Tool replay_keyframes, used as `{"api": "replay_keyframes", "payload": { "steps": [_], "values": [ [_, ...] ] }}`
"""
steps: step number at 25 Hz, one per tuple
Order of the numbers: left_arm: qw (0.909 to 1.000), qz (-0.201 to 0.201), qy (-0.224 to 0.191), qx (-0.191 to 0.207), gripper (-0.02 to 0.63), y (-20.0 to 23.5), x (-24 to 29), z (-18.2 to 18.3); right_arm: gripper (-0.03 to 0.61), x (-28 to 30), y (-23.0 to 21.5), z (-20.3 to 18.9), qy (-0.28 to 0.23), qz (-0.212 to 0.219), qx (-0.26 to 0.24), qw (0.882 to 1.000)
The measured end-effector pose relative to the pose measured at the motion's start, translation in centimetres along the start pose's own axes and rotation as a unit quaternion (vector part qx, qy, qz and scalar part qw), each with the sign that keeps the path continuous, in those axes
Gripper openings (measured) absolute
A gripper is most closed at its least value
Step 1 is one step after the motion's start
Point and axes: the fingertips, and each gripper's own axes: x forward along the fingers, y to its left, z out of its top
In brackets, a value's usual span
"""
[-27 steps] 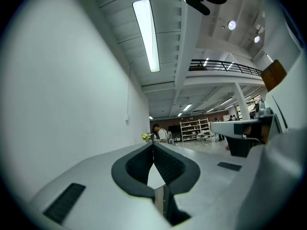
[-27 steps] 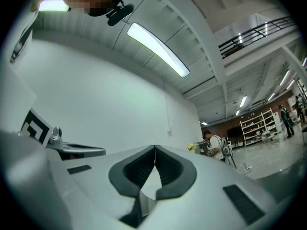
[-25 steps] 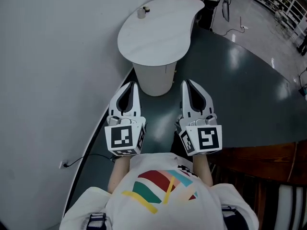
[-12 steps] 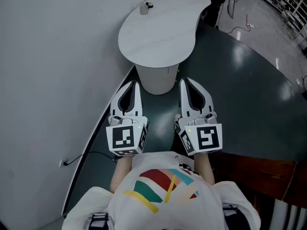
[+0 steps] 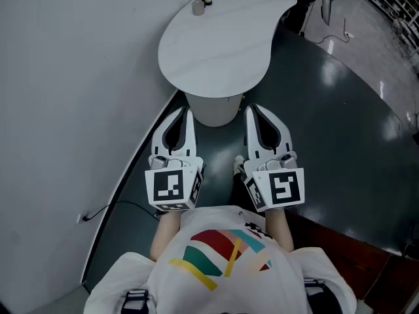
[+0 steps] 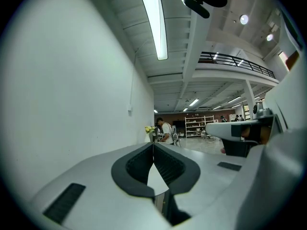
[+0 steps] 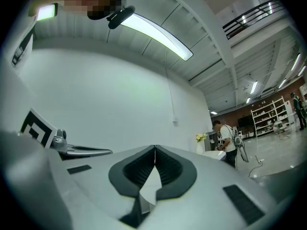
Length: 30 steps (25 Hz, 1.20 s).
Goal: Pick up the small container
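White table (image 5: pixel 216 51) carries small container (image 5: pixel 198 6).

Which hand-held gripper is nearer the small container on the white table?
Left. The left hand-held gripper lies almost directly below the small container at the table's far edge; the right hand-held gripper sits further sideways. Both are well short of it.

From the head view I see the small container (image 5: pixel 198 6) as a short, pale grey cylinder standing upright. It sits on the far part of a white, rounded table (image 5: pixel 216 51), near that tabletop's left edge and close to the light wall (image 5: pixel 72 77). A tiny dark object (image 5: pixel 207 2) lies just beside it on its right. It is too small for me to tell whether it has a lid.
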Motion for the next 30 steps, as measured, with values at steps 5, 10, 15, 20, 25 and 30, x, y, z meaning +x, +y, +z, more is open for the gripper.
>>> {"api": "replay_keyframes", "payload": {
  "steps": [5, 10, 15, 20, 25, 30],
  "values": [
    [0.9999, 0.001, 0.015, 0.002, 0.018, -1.1, 3.0, -0.5, 0.012, 1.7, -2.1, -1.4, 0.02, 0.012, 0.012, 1.0],
    [0.9997, 0.009, 0.021, 0.003, 0.018, -1.3, 8.0, 0.2, 0.012, 5.4, -6.0, -1.3, 0.024, 0.016, 0.025, 0.999],
    [0.9994, 0.018, 0.031, 0.0, 0.018, -1.9, 13.8, 0.3, 0.012, 9.1, -10.0, -1.3, 0.032, 0.029, 0.037, 0.998],
    [0.9993, 0.017, 0.032, 0.0, 0.018, -3.4, 19.3, 0.9, 0.012, 12.9, -13.7, -1.2, 0.04, 0.046, 0.037, 0.997],
    [0.9994, 0.021, 0.027, 0.009, 0.018, -4.2, 22.6, 1.9, 0.012, 15.5, -16.3, -1.5, 0.048, 0.058, 0.047, 0.996],
    [0.9987, 0.039, 0.031, 0.01, 0.018, -3.1, 23.5, 2.0, 0.012, 17.1, -16.5, -1.4, 0.042, 0.072, 0.049, 0.995]
  ]
}}
